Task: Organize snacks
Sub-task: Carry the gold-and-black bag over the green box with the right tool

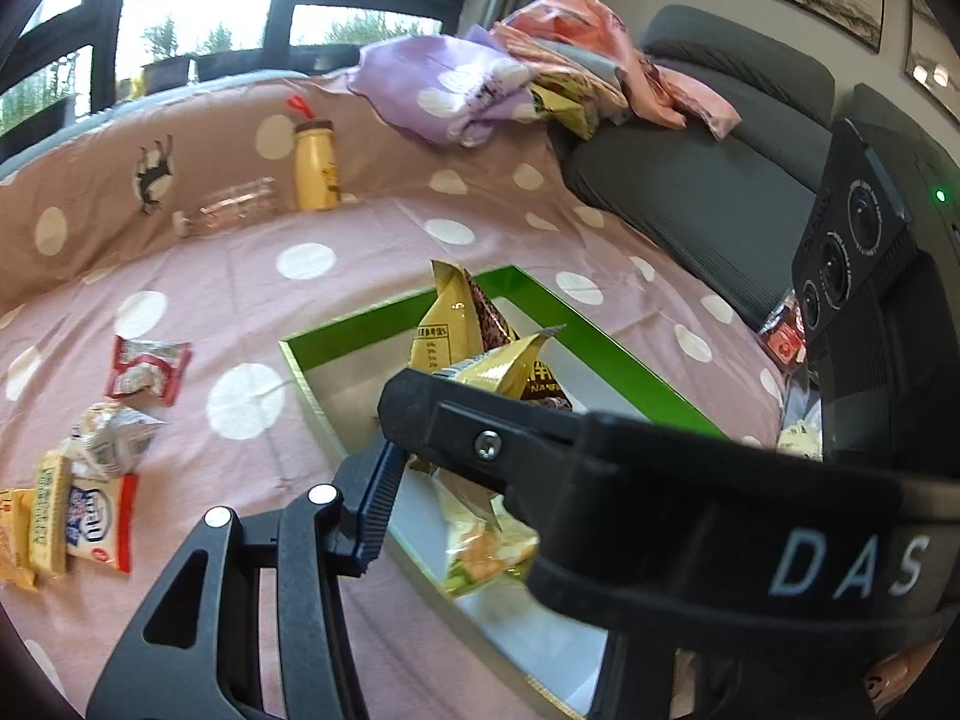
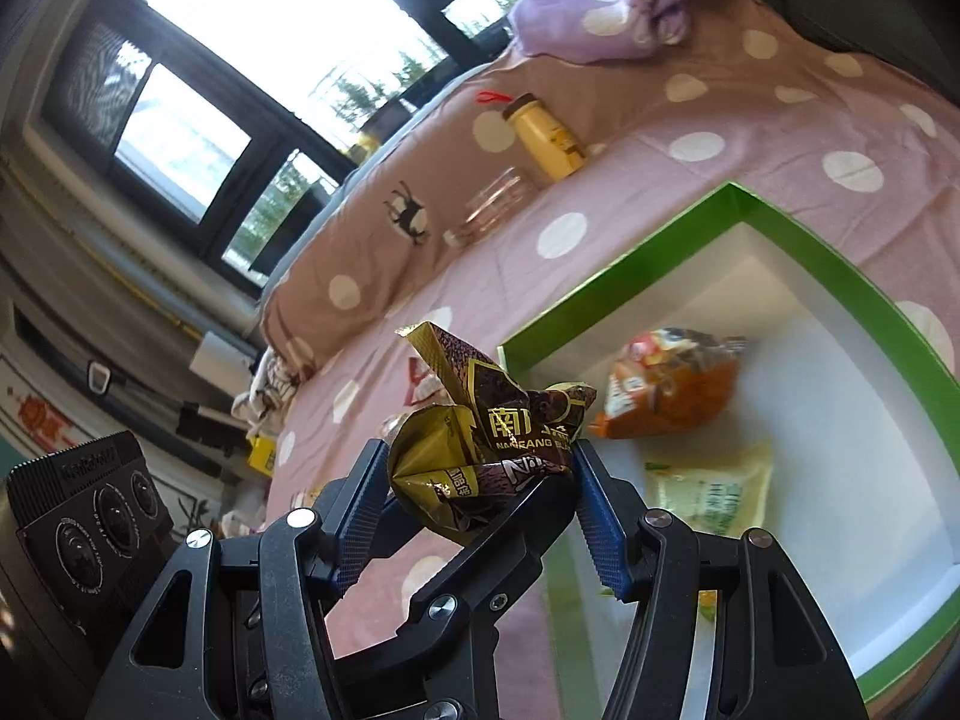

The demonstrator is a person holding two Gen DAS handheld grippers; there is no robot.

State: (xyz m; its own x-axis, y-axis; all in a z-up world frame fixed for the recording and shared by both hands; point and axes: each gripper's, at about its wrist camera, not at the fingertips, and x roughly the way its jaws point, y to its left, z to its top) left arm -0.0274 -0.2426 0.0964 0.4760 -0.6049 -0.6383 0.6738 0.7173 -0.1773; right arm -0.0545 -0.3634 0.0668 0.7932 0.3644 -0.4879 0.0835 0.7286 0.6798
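My green-walled, white-floored cardboard box [image 2: 840, 276] lay on the pink polka-dot bedsheet [image 1: 336, 312]. Just beside its rim, my right gripper [image 2: 480, 480] pinched a crumpled gold-and-brown foil snack packet [image 2: 486, 438]. I couldn't tell my left gripper's [image 1: 384, 480] finger state.

a: what's it all resting on?
b: a pink polka-dot sheet [image 1: 336, 276]. the green box [image 1: 600, 330] sits on it.
a: what's around the box?
b: beyond it stands a yellow bottle [image 1: 316, 165], a clear jar [image 1: 231, 213] lying beside that. left of the box, loose snack packets [image 1: 90, 480].
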